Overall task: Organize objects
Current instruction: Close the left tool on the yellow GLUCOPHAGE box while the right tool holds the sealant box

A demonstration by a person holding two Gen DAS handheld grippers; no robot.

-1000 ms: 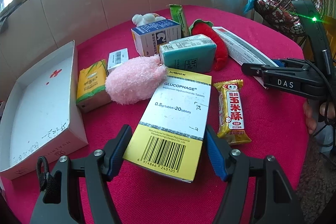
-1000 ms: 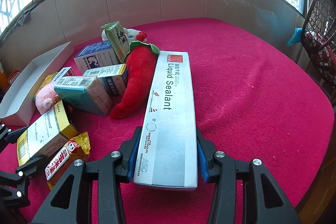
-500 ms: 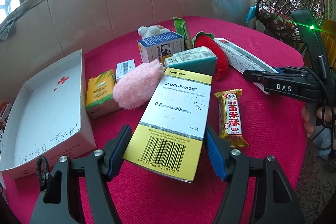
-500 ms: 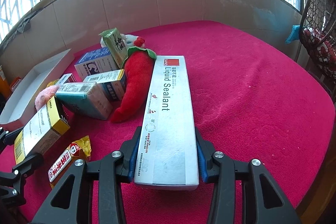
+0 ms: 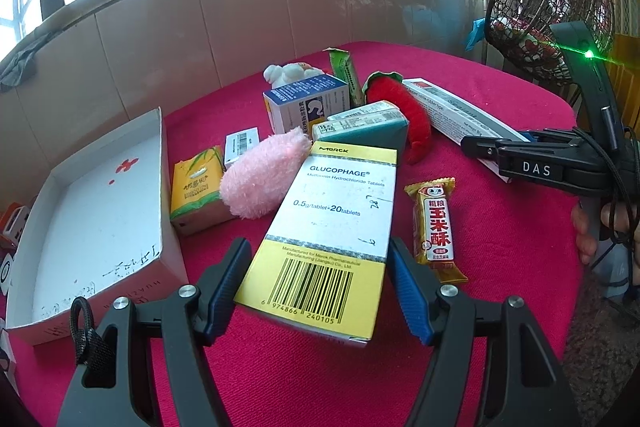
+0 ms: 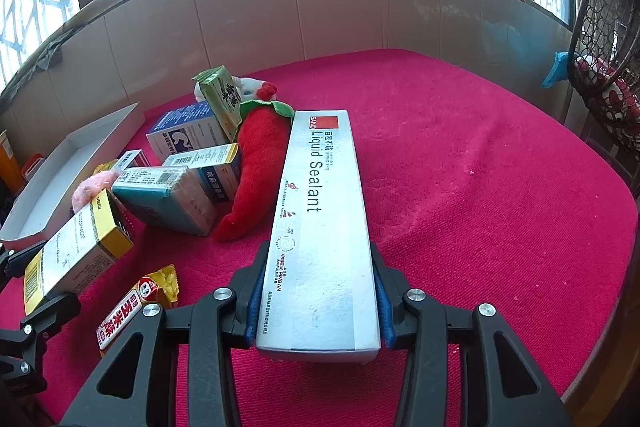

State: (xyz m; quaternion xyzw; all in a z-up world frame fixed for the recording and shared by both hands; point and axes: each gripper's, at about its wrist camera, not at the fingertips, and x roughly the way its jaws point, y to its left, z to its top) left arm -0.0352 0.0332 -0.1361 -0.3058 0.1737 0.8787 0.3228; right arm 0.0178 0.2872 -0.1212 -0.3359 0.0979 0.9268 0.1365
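Both boxes lifted higher | left gripper [image 5: 320,291] clamps Glucophage box [image 5: 332,227] | right gripper [image 6: 318,297] clamps sealant box [image 6: 320,219]

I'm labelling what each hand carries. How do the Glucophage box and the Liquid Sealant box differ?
The Glucophage box is yellow and white with a barcode at its near end; the Liquid Sealant box is silver-grey with a red square at its far end. The sealant box is much longer and narrower. The left gripper holds the first, the right gripper the second. Both are cardboard cartons clamped at one end.
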